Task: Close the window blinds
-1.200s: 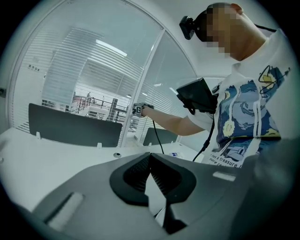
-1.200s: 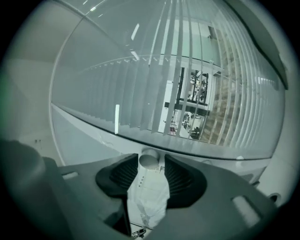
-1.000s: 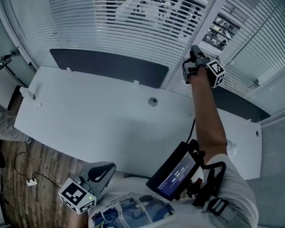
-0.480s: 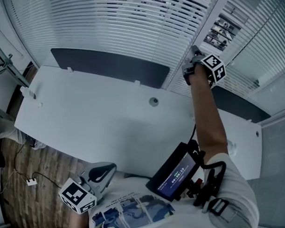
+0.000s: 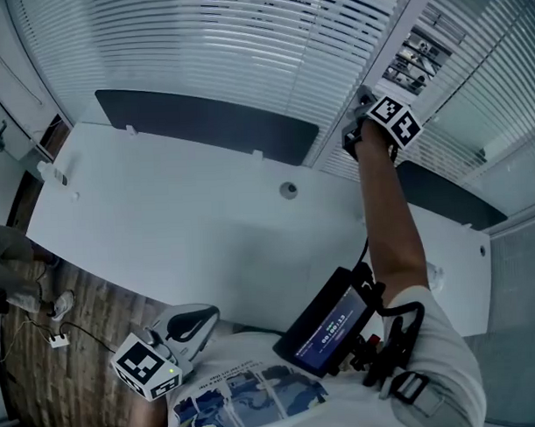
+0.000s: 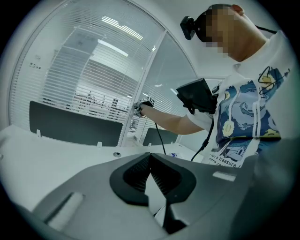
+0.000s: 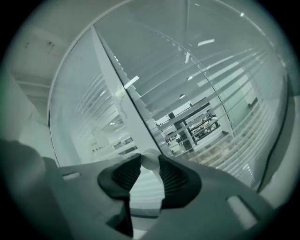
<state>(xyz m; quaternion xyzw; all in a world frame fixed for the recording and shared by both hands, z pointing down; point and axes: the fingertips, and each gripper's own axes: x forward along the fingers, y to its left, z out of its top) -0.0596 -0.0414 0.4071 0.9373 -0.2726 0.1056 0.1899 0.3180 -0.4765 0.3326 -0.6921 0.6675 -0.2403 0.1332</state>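
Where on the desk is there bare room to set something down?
Most of the desk is bare: the wide stretch from the dark panel to the near edge, left of the round hole. Crowded only at right, where the arm crosses to the right tool, shut on the blinds' knob.

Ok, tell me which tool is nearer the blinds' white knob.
Right. The right tool is clamped on the knob up at the window. The left tool is shut and empty, low by the person's waist, across the desk from it.
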